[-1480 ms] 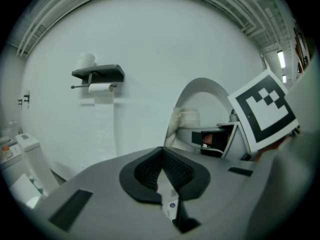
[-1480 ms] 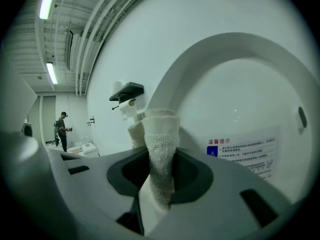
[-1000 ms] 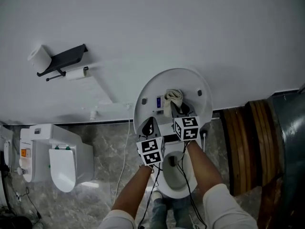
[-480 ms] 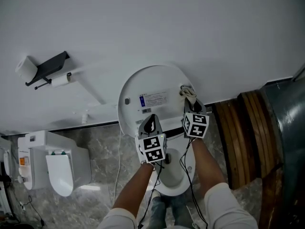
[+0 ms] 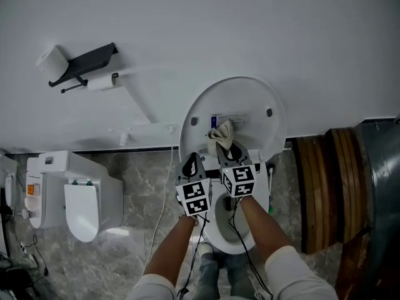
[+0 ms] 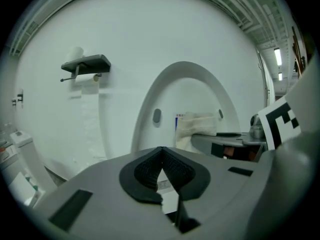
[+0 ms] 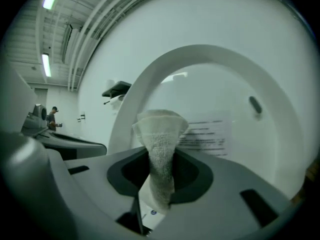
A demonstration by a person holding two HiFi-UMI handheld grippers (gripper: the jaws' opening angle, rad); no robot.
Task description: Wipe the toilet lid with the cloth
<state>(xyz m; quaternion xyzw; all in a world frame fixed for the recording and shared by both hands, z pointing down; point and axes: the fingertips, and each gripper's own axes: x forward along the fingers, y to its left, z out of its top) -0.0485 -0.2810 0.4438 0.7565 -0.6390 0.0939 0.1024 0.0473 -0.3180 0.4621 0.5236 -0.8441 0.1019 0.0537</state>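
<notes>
A washroom, open to a larger hall: a toilet with raised lid (image 5: 250, 99), a 2nd toilet (image 5: 94, 208) on marble-look floor (image 5: 137, 192), a paper-roll holder (image 5: 87, 67) on the white wall (image 5: 250, 24), ceiling strip lights (image 7: 46, 65).

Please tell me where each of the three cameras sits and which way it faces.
Head view: on the person's head, facing steeply down at the raised toilet lid; shows both forearms, left gripper and right gripper.
Left gripper view: on the left gripper, facing the lid along its shut, empty jaws; the right gripper shows beside.
Right gripper view: on the right gripper, facing the lid along jaws shut on the cloth.
Shared: both gripper views show the lid's label and the wall shelf.
</notes>
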